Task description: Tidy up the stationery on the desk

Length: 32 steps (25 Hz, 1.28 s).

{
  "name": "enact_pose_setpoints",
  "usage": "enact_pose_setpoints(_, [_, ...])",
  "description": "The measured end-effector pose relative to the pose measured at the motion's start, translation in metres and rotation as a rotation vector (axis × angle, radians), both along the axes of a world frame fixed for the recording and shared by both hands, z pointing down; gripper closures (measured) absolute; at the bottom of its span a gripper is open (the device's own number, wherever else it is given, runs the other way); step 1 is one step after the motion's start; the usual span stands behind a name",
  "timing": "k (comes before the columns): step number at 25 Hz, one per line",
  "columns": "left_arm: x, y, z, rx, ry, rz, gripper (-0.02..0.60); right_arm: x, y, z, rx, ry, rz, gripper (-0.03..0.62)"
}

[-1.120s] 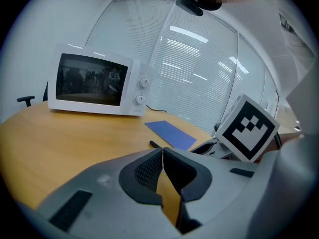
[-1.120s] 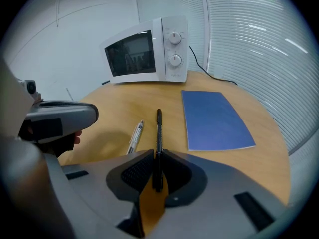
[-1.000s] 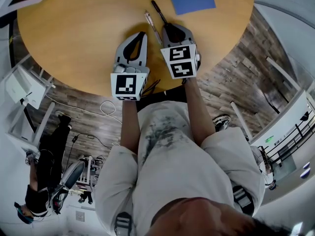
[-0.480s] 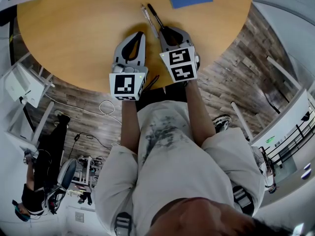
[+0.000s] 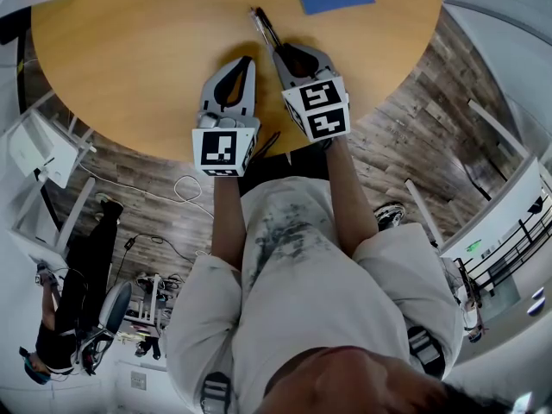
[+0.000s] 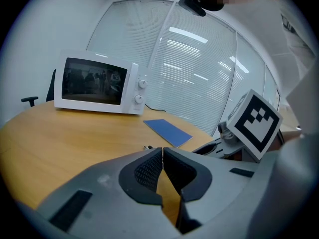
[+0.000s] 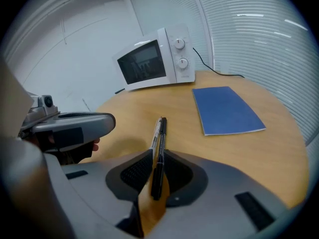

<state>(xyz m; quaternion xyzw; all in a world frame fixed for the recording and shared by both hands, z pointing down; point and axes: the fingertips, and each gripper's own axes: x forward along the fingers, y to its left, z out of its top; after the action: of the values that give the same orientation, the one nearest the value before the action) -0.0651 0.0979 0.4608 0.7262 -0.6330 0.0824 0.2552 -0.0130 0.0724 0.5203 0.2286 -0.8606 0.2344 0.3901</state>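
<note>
A black pen sticks out forward from between the pads of my right gripper, which is shut on it just above the round wooden desk. Its jaws have just been opening slightly, with the pen still between them. A clear silver pen lies right alongside the black one; in the head view the two pens overlap beyond the right gripper. My left gripper hovers beside it on the left, shut with nothing between its pads. A blue notebook lies farther back on the right.
A white microwave stands at the far edge of the desk, with a cable behind it. The desk's near edge runs just under both grippers. Window blinds rise behind the desk. Another person stands on the floor at the far lower left.
The right gripper has swung its tip to the left, bringing the black pen over beside the clear pen. The left gripper has stayed where it was.
</note>
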Motion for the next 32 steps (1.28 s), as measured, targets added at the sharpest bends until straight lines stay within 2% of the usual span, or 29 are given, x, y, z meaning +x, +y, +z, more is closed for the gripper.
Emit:
enact_pose_setpoints(15, [-0.005,-0.017,0.003,-0.01,0.0,0.016,0.568,-0.022,-0.006,-0.003,-0.048,-0.093,-0.027,0.473])
enact_pose_setpoints(22, [-0.003,-0.032,-0.001,-0.005,0.003,0.034,0.568,-0.016,-0.03,-0.021,0.027,-0.089,-0.013,0.473])
enact_pose_setpoints(32, [0.022,-0.069,-0.006,0.021,0.027,0.102,0.568,0.004,-0.081,-0.026,0.137,-0.054,0.007,0.485])
